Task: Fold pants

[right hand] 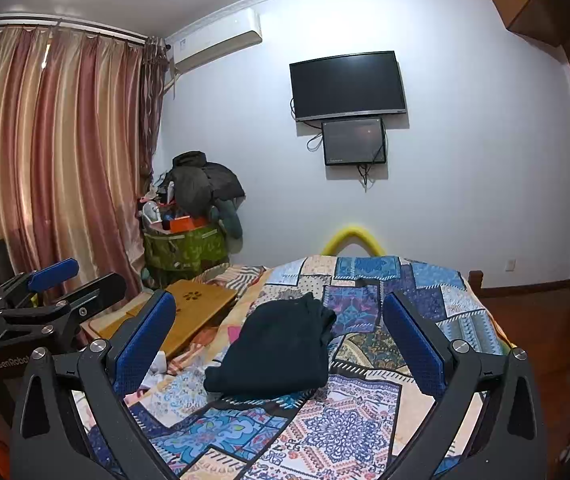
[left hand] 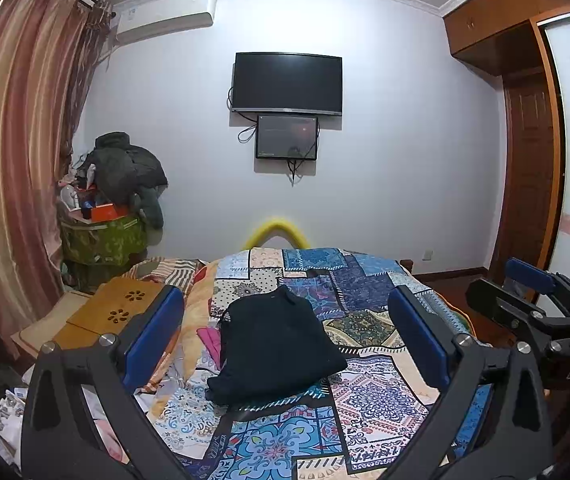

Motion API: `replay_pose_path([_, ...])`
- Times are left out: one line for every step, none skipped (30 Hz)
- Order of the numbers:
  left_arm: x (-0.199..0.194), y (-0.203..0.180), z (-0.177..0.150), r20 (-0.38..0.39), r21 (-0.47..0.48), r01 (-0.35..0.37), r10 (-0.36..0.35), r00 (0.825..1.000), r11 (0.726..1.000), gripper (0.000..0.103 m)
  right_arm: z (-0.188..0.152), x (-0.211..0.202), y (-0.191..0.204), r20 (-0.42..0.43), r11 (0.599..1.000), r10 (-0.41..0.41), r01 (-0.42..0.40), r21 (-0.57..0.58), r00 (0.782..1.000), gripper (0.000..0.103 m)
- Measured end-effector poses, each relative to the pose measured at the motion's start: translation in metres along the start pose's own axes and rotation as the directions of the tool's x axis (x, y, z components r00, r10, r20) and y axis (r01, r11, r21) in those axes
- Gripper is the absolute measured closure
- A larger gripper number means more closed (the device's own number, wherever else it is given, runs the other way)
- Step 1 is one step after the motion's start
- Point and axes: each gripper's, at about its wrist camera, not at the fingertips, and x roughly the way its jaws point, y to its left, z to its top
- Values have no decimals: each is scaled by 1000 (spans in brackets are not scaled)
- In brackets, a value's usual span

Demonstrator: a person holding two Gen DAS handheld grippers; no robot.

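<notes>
So the pants (left hand: 273, 344) are sitting in the middle of the bed (left hand: 365, 392) on the patchwork quilt, already bundled into a compact dark stack with layers showing along the edges. Looks basically folded to me, maybe a bit lumpy at the near corner, so at most a tidy-up or one last fold is left. My left tool (left hand: 285, 344) is spread wide with nothing in it, raised above the bed and well back from the pants. Same for my right tool (right hand: 281, 340): wide apart, holding nothing, clear of the fabric. A wooden lap tray (right hand: 199, 308) lies off to the left, not involved.
</notes>
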Motion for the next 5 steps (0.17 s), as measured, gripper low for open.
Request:
replay_pose_path([0, 1, 0, 0, 1, -2, 2, 1000, 1000, 0, 0, 0, 0, -1, 1000, 0, 0, 0, 1000, 0])
replay_pose_path([1, 2, 0, -3, 1, -1, 1, 1000, 1000, 0, 0, 1, 1, -4, 1000, 1, -1, -1, 1000, 0])
replay_pose_path([1, 3, 0, -5, -2, -1, 1, 1000, 1000, 0, -1, 1, 1, -5, 1000, 3, -3, 0, 1000, 0])
replay_pose_path([2, 4, 0, -9, -8, -1, 1, 1000, 1000, 0, -1, 2, 1, -6, 1000, 4, -4, 0, 1000, 0])
replay_pose_path([3, 5, 0, -12, -11, -1, 1, 1000, 1000, 0, -1, 2, 1, -6, 1000, 4, -4, -1, 1000, 0])
